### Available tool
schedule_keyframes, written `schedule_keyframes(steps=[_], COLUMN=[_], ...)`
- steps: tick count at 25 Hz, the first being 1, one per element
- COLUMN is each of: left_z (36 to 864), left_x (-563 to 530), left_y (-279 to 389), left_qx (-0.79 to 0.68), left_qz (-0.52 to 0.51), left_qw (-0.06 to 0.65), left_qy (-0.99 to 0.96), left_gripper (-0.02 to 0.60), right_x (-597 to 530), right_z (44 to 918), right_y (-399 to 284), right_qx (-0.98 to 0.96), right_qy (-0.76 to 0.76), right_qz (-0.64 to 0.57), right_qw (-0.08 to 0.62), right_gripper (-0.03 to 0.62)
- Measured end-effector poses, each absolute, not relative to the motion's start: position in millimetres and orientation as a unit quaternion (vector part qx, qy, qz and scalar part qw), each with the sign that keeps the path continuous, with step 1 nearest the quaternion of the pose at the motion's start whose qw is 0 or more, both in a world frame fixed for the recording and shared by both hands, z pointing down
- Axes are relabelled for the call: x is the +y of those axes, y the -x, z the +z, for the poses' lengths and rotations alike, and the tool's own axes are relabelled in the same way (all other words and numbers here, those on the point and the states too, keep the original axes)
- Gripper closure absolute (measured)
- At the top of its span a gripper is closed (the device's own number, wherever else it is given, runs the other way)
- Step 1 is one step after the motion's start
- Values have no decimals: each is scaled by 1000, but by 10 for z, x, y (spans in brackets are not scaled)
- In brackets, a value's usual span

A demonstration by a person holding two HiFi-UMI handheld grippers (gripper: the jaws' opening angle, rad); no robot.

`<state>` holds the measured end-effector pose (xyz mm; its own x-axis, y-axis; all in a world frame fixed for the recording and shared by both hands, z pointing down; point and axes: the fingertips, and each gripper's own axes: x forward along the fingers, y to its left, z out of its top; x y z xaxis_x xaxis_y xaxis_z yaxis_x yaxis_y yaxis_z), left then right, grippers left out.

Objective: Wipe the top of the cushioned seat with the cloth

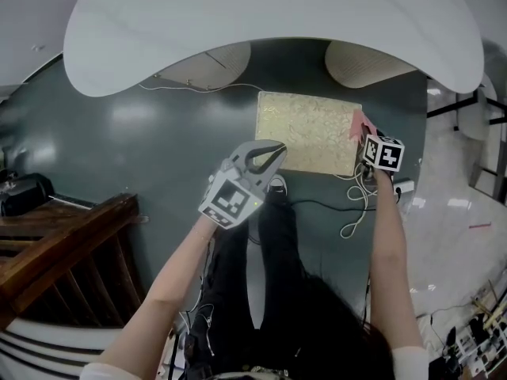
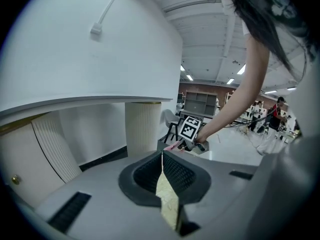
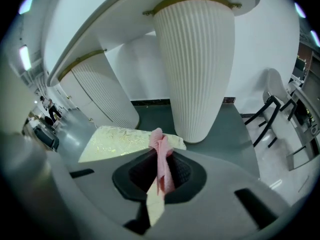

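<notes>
Right tool (image 1: 364, 134) clenched on a pink cloth (image 3: 161, 154), gold-patterned cushioned seat (image 1: 305, 131) just ahead of it. Left tool (image 1: 269, 155) pinched shut, empty, seat edge just past its tips.

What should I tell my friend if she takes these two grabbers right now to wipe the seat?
Left gripper: fingers together, nothing held, over the seat's near left corner.
Right gripper: shut on the crumpled pink cloth, at the seat's right edge.
The pale gold, patterned rectangular cushioned seat sits on the dark green floor under the white table.
Done: cloth gripped and at the seat.
Left: sweep the cloth across the whole top. I cannot tell if any part is wiped.
</notes>
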<state>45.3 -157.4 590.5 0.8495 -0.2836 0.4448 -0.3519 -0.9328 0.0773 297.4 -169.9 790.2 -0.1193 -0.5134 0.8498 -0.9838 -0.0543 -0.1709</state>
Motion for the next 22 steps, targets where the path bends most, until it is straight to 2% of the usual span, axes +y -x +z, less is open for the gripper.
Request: schedule_keyframes(steps=[7, 16, 22], left_z=[5764, 5829, 5879], left_x=[-1645, -1717, -1795], left_y=[-283, 233, 573], left_qx=[-188, -218, -242], left_qz=[217, 223, 219], left_qw=[76, 86, 98], left_qy=[-955, -946, -940], left_gripper=[575, 575, 575], right_x=[-1809, -1972, -1973], right_z=[7605, 7744, 7916], right_y=[-2082, -661, -25], right_qx=[-705, -746, -750], right_qy=[-535, -468, -439], right_qz=[390, 414, 433], right_qw=[254, 229, 238], right_gripper=[583, 583, 583])
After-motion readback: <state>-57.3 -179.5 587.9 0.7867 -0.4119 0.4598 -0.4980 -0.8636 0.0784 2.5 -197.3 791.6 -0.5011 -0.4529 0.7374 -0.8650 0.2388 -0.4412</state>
